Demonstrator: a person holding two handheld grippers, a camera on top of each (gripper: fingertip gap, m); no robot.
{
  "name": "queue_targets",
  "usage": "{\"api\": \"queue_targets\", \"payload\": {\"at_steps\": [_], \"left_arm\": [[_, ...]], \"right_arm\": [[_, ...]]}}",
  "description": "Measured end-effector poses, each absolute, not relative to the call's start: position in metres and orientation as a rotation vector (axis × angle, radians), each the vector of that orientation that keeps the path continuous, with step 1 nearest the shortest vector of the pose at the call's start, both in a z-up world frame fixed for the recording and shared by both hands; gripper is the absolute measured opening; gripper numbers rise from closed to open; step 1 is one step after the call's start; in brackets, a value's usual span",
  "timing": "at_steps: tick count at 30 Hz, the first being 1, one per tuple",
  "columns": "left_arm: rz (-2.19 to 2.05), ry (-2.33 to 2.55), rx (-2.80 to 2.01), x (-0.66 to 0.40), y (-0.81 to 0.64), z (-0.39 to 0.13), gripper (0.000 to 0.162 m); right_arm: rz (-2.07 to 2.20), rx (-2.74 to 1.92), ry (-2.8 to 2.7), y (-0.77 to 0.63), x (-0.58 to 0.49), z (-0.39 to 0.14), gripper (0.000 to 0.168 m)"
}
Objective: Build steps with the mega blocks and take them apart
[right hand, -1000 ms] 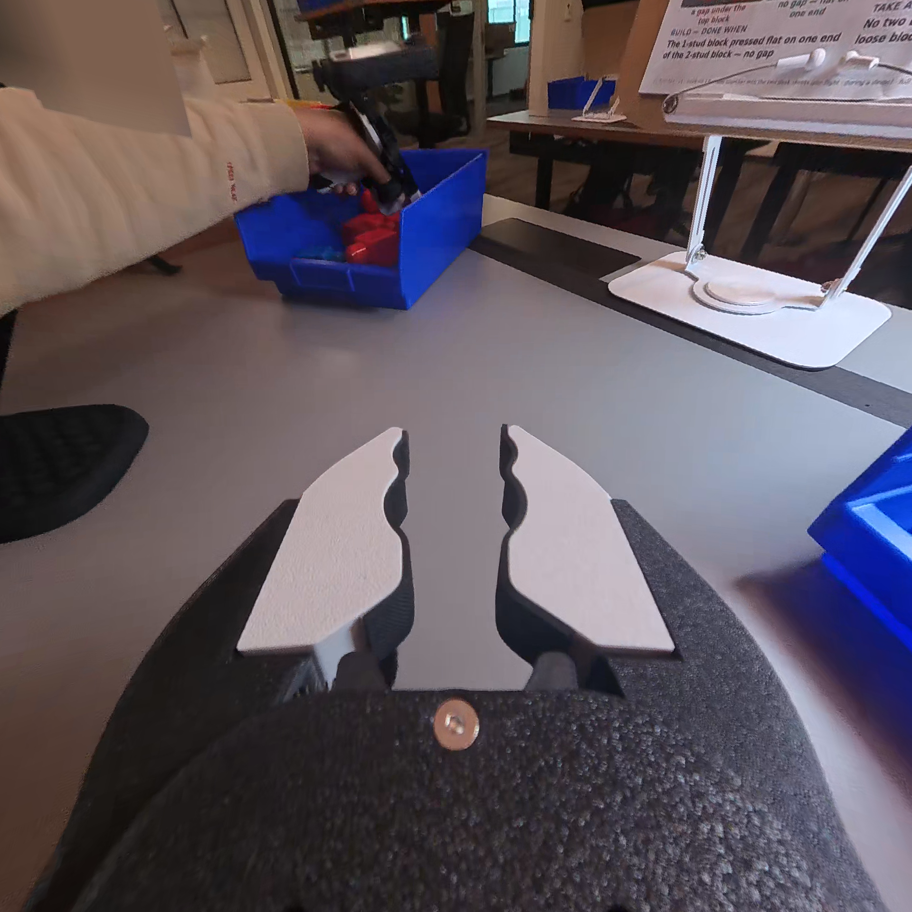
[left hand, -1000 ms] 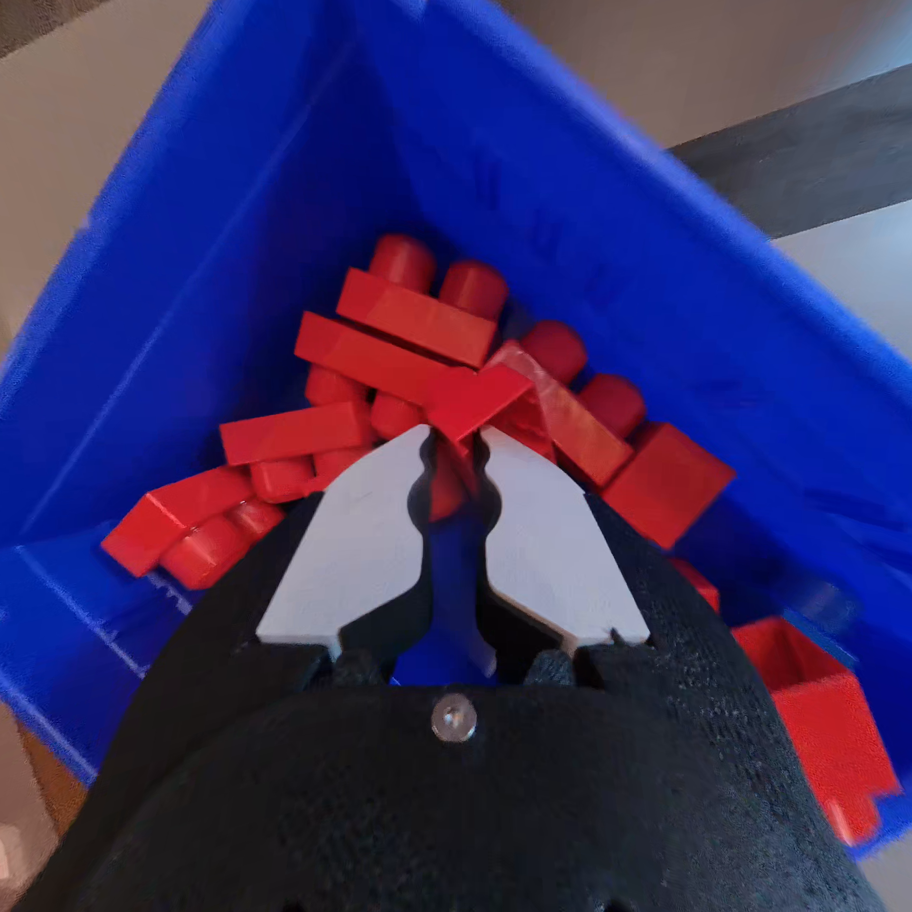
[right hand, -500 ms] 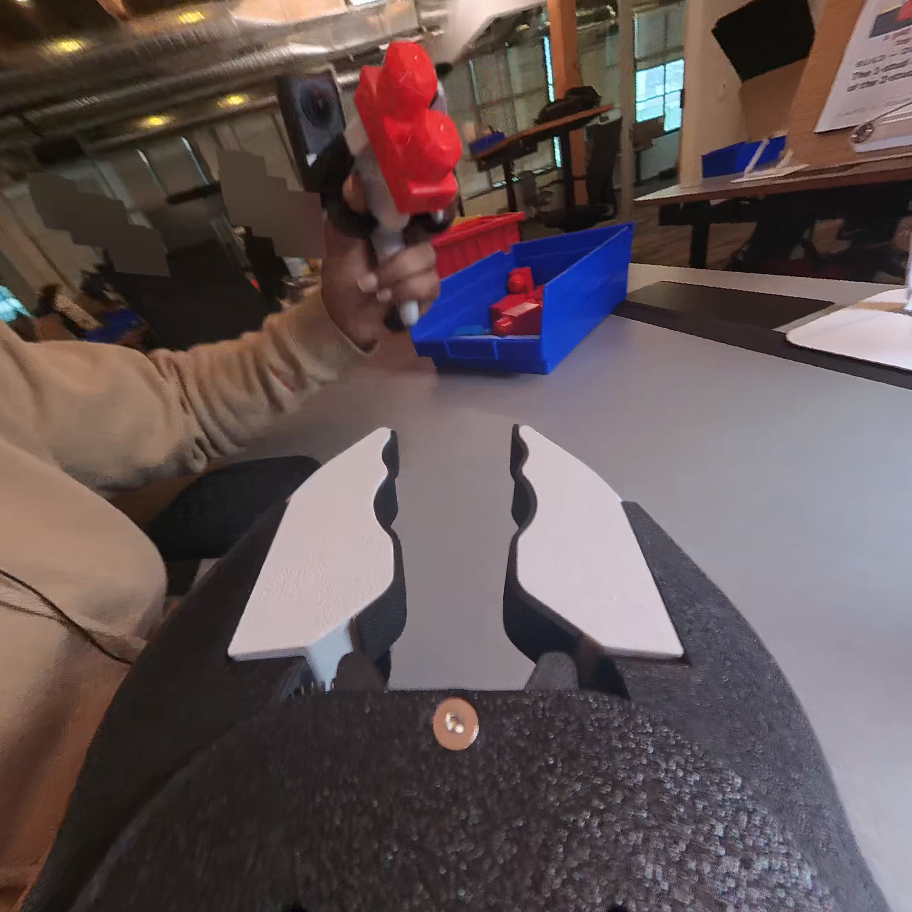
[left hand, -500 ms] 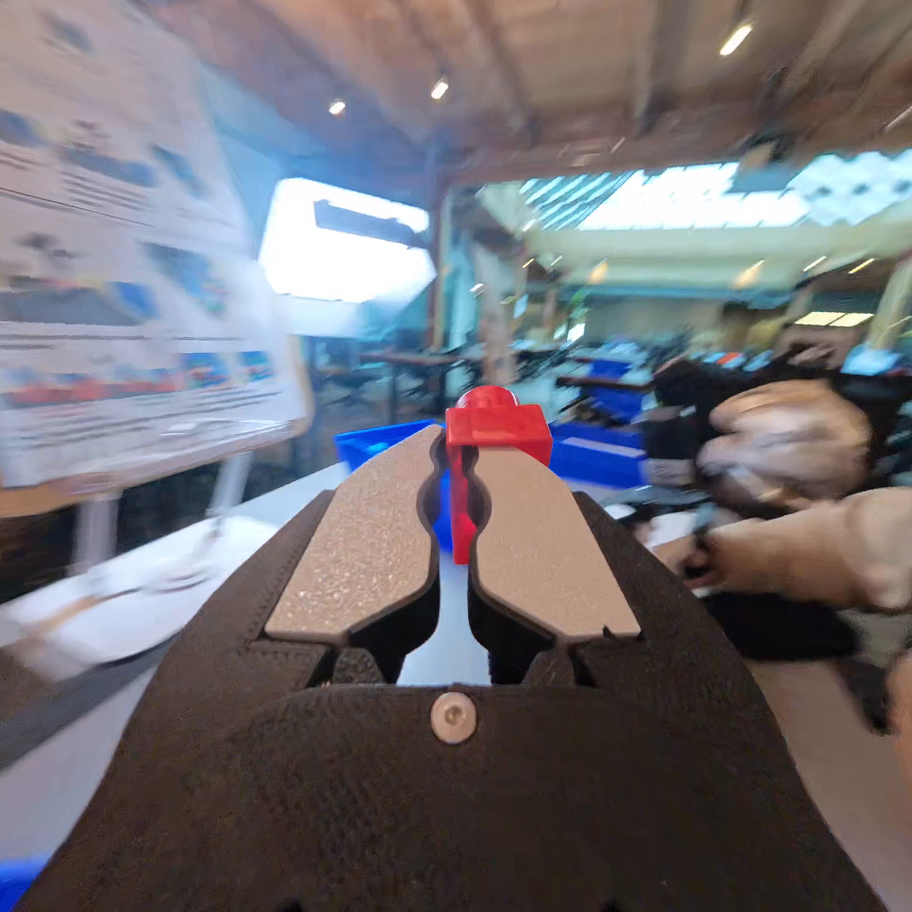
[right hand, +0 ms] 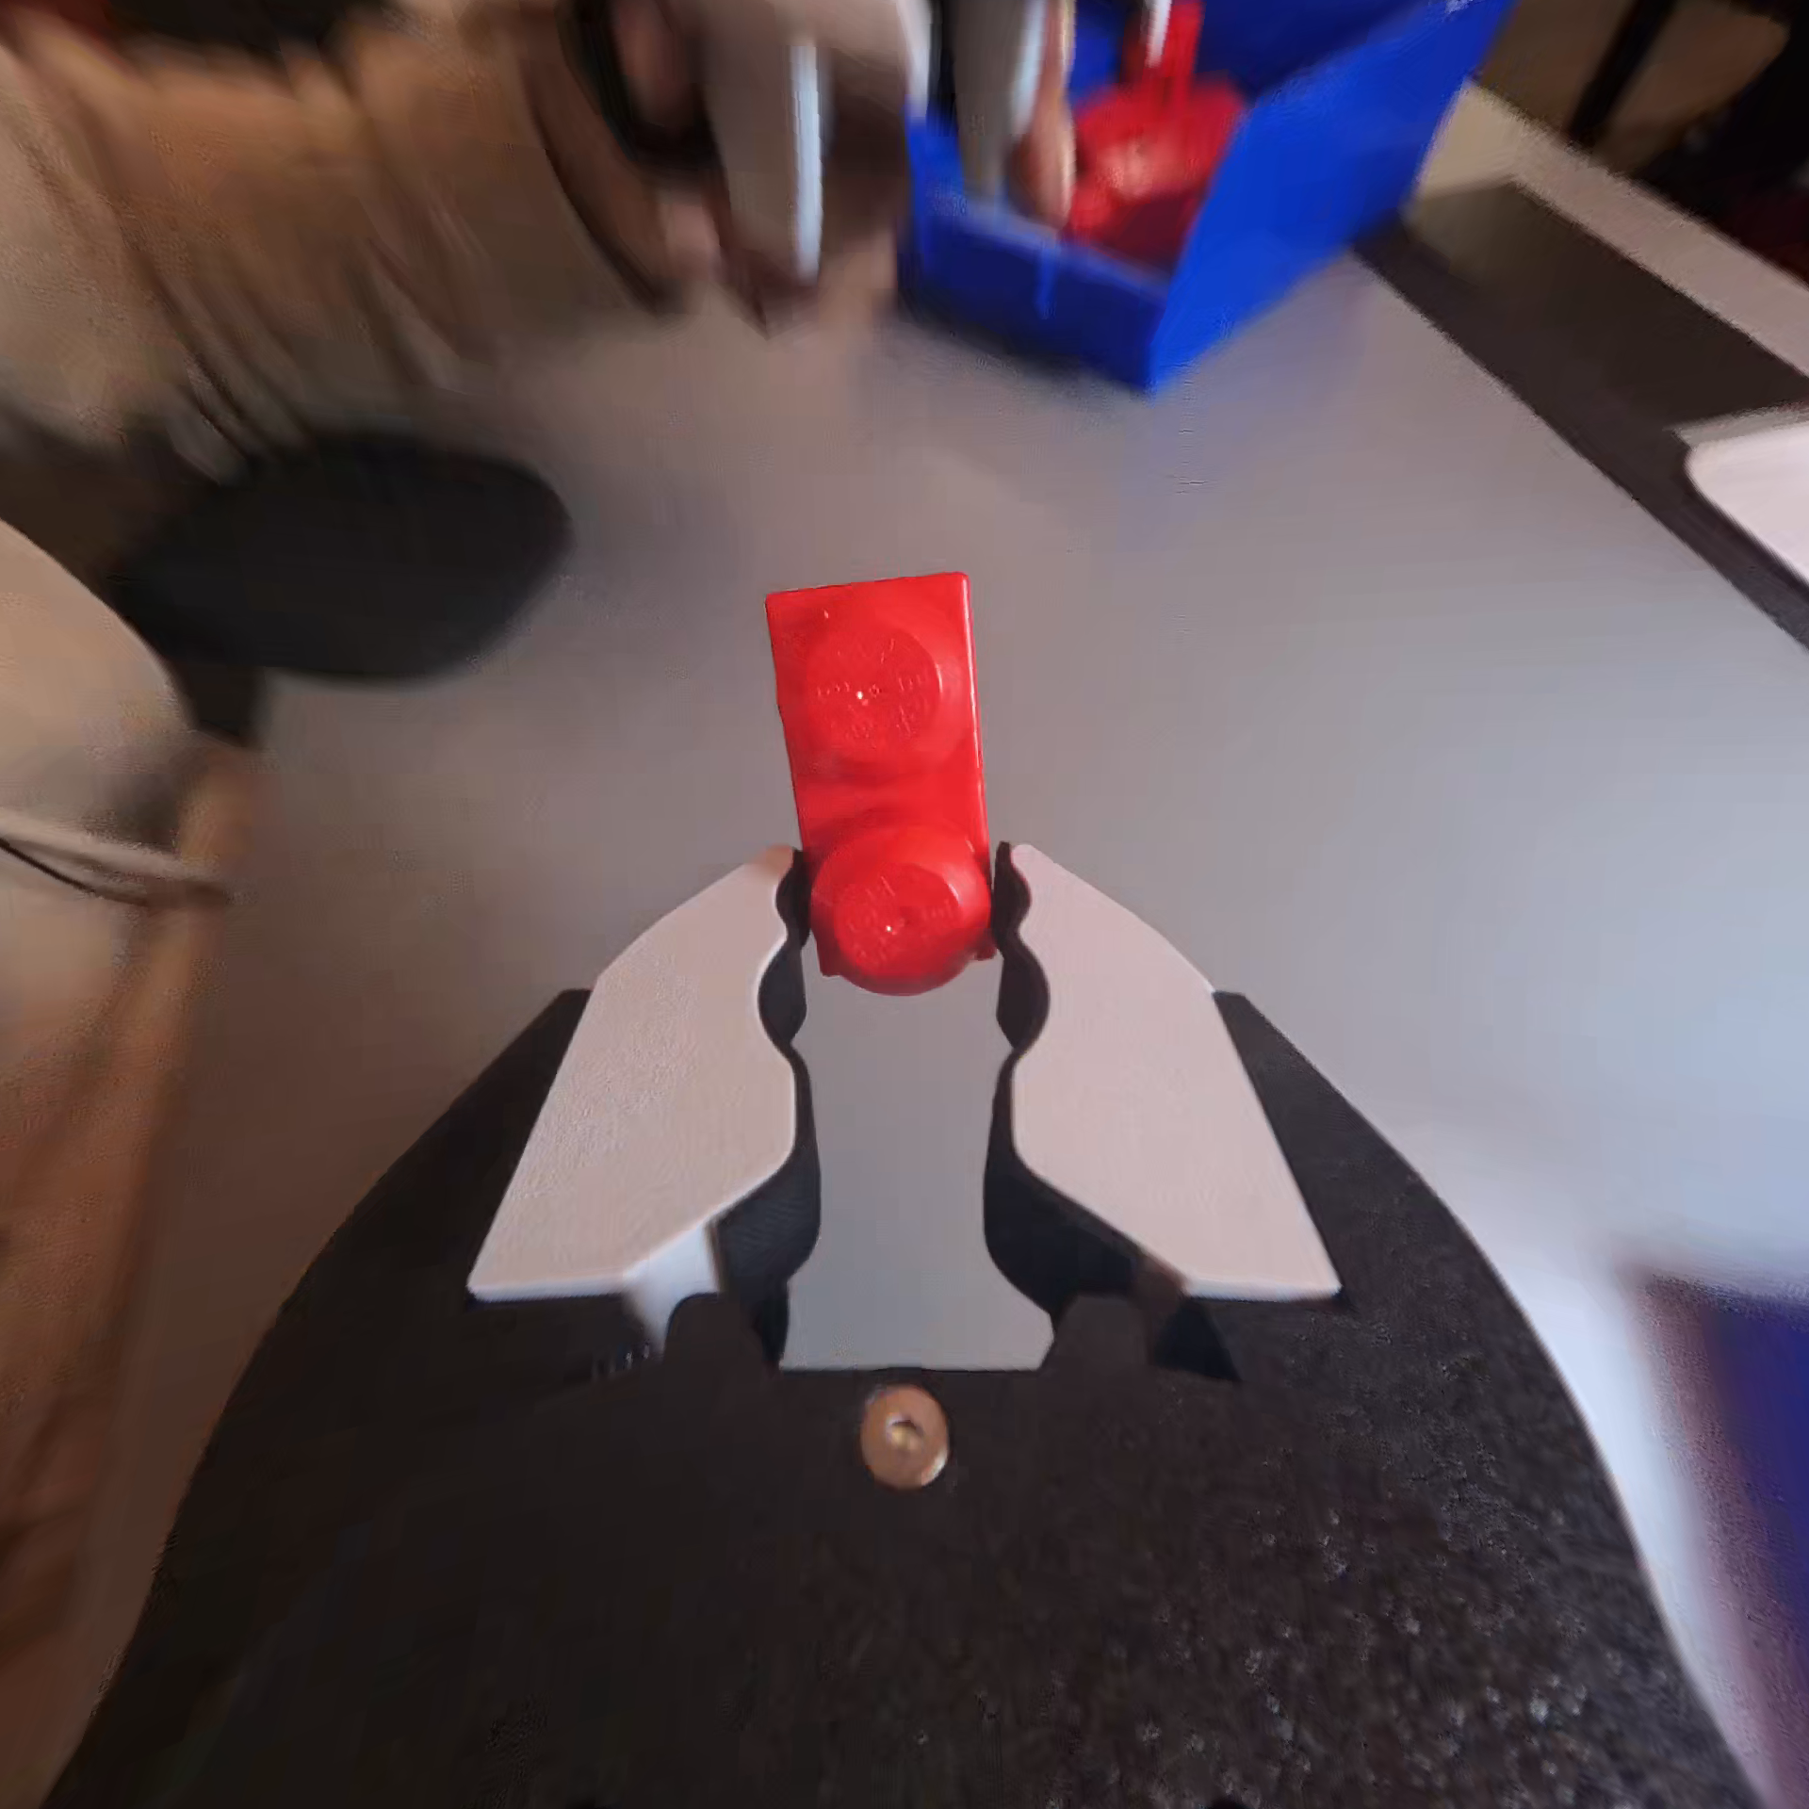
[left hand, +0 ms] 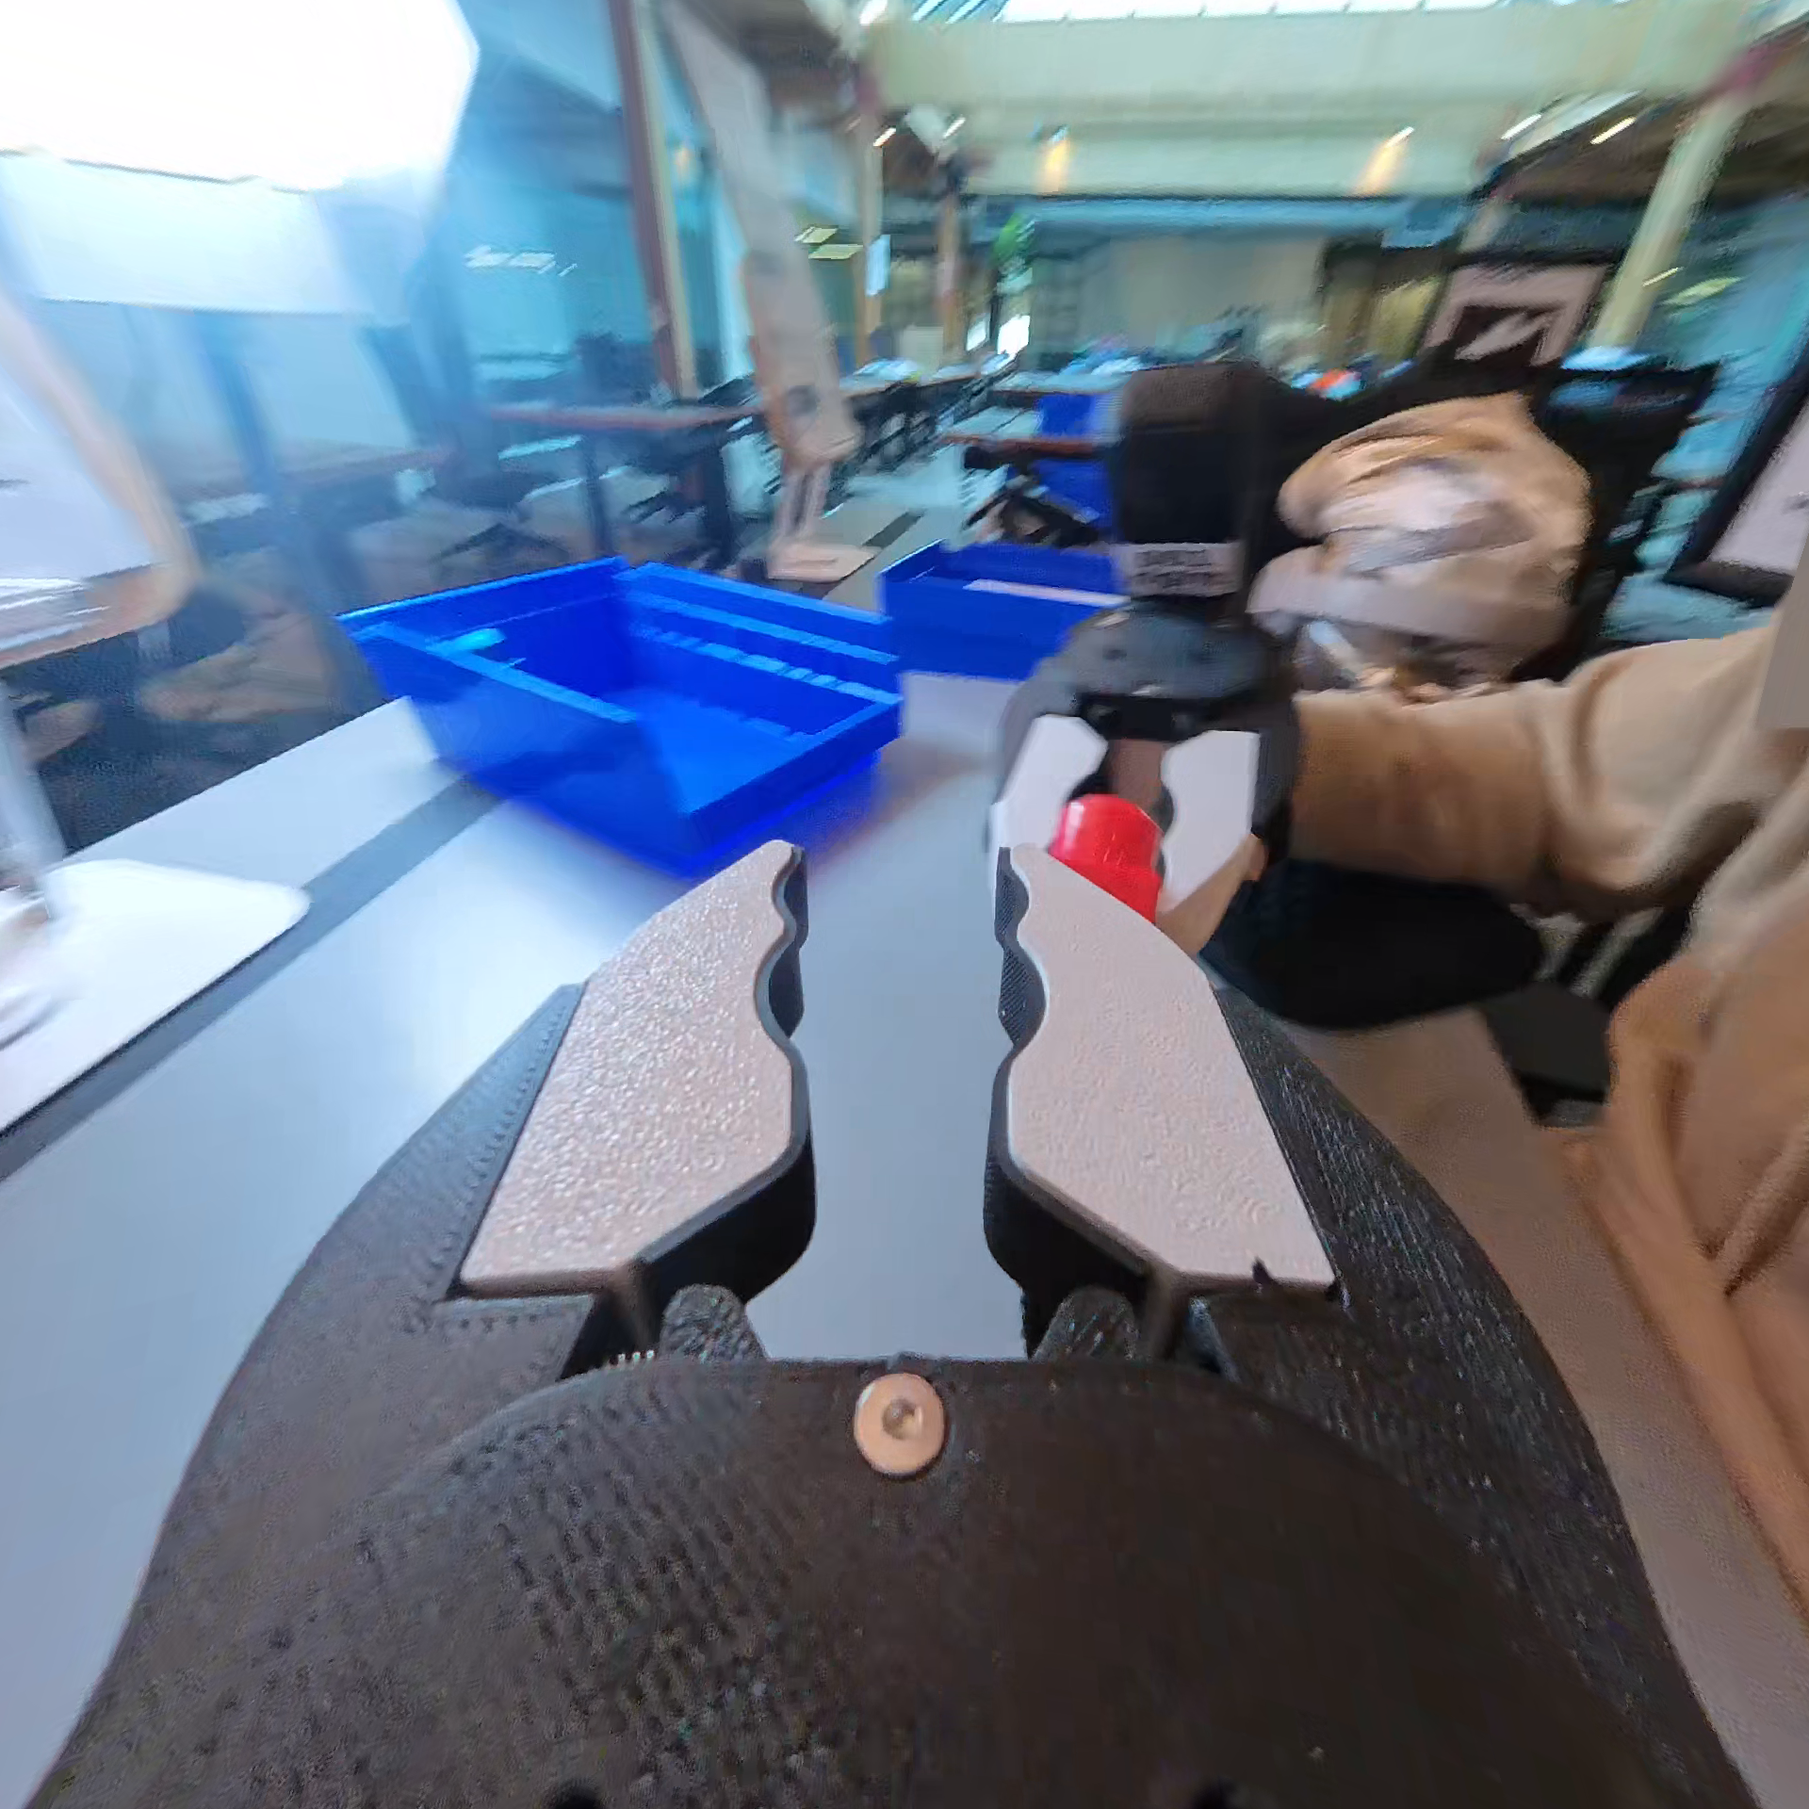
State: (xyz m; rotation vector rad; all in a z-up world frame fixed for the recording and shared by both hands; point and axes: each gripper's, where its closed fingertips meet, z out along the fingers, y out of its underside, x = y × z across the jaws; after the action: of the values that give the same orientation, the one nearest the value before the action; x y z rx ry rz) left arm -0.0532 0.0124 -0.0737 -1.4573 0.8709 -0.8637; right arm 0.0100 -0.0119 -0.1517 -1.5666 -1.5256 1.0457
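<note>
The right gripper (right hand: 901,871) holds a red block (right hand: 881,754) with two round bumps. Its jaws pinch the block's near end, one on each side, and the far end sticks out past the tips. The block hangs in the air above the grey table (right hand: 1273,734), and its bumps face the camera.

The left gripper (left hand: 899,871) holds nothing. Its jaws stand apart with a middling gap, and only bare table shows between them. It hovers above the table, just beside the block, which shows red (left hand: 1111,847) past its right finger (left hand: 1126,1077).

Far beyond the block, at the back of the table, sits a blue bin (right hand: 1273,225) with more red blocks (right hand: 1145,157) inside. On the other side of the block sits another blue bin (left hand: 666,715). No blocks show in it.

No steps are built yet, so this looks like the very start. I think the job now is to set this block down on the table.

To do it well, turn the block so its bumps point up. Lower it slowly until the flat bottom sits on the table. Only then let go. The grip is only on one end, so the block could swing or slip if the move is quick. Put it in the open space, well away from both bins, so the next block can be pushed on top.
</note>
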Motion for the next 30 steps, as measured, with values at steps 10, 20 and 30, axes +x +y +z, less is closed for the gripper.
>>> {"api": "queue_targets", "payload": {"at_steps": [10,20,30], "left_arm": [[0.088,0.439,-2.218,-0.340,0.116,-0.102,0.041],[0.012,0.413,-2.610,-0.363,0.116,-0.196,0.043],[-0.599,0.573,-1.579,-0.166,0.066,-0.042,0.040]], "right_arm": [[0.507,-1.811,-1.729,0.031,0.045,-0.236,0.036],[0.499,-1.739,-1.512,0.053,0.044,-0.210,0.044],[1.140,-1.460,-1.143,0.007,-0.002,-0.122,0.044]]}}
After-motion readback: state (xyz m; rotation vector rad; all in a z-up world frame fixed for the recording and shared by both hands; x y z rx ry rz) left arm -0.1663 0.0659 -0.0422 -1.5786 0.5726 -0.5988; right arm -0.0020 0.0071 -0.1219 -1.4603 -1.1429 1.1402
